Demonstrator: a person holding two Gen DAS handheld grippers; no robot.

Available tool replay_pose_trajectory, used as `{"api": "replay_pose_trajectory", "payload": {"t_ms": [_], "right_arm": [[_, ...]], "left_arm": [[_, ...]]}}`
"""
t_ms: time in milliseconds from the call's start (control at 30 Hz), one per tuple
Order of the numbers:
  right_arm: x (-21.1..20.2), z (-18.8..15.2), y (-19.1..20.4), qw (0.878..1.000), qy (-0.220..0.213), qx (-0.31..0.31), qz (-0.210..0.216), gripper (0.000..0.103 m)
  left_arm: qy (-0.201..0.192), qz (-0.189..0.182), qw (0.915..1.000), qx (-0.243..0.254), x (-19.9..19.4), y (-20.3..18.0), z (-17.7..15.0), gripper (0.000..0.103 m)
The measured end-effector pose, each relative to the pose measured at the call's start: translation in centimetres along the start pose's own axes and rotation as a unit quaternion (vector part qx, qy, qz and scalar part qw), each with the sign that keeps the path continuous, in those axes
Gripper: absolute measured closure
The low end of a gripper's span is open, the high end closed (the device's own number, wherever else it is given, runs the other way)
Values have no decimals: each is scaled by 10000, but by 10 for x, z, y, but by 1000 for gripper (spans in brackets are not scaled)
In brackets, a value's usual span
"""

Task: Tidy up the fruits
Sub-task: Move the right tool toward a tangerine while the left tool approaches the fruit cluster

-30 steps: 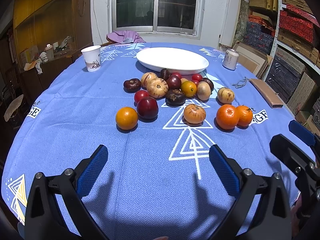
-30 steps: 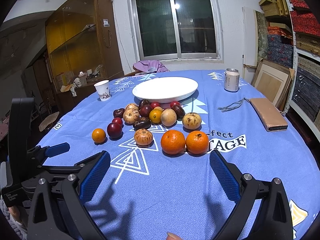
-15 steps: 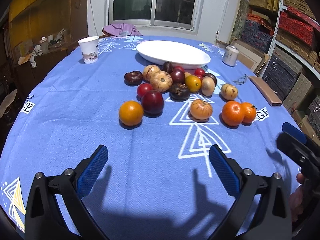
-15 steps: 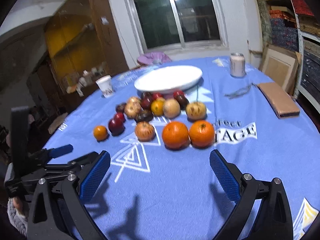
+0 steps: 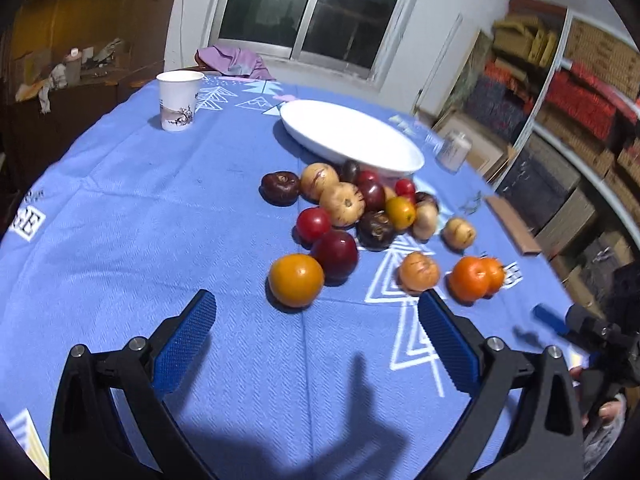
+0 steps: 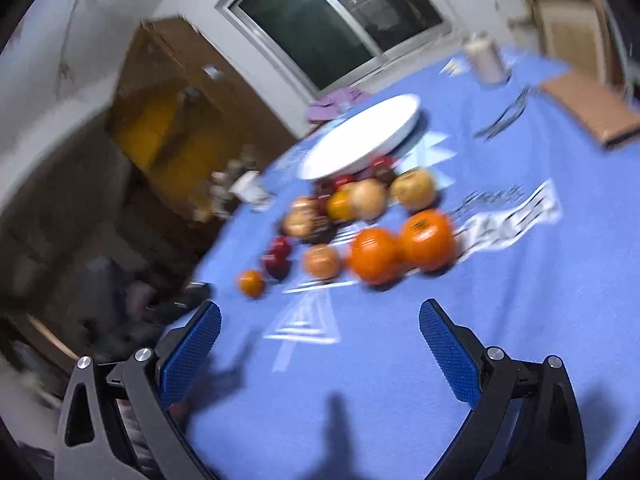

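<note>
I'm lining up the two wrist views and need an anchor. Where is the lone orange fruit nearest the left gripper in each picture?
Left wrist: the orange fruit sits just below centre, ahead of the open left gripper, touching a dark red fruit.
Right wrist: it is small and blurred, left of centre, leftmost of the fruits.
Shared landmark: the white plate behind the pile.

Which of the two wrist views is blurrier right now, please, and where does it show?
Right wrist view: heavy motion smear across the two oranges and white plate, horizon tilted. Left wrist view: mostly crisp, slight blur toward the can; fisheye bends the table edge in both.
</note>
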State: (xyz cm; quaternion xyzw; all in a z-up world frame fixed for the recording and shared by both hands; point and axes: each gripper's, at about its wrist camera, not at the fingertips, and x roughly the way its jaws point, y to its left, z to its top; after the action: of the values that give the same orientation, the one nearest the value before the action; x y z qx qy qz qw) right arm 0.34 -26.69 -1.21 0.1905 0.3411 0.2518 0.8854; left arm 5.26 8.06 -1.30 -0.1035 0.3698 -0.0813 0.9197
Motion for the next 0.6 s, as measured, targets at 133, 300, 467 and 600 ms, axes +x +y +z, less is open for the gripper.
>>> {"api": "replay_pose_trajectory", "payload": {"t_ms": [133, 300, 467, 600], "right_arm": [[15, 13, -1, 9944, 392, -723, -660, 3], [40, 36, -24, 9830, 820, -1039, -1270, 3], [61, 48, -32, 9721, 1018, -1420, -1564, 4], [73, 47, -30, 9702, 1074, -1602, -1465, 16]], "left_arm": [[420, 155, 9984, 348, 25, -7, 7, 4], [564, 449, 9956, 599, 46, -8, 17, 4], [713, 422, 9941, 700, 67, -5, 20, 4], [961, 203, 9938, 516, 79, 2, 23, 4]]}}
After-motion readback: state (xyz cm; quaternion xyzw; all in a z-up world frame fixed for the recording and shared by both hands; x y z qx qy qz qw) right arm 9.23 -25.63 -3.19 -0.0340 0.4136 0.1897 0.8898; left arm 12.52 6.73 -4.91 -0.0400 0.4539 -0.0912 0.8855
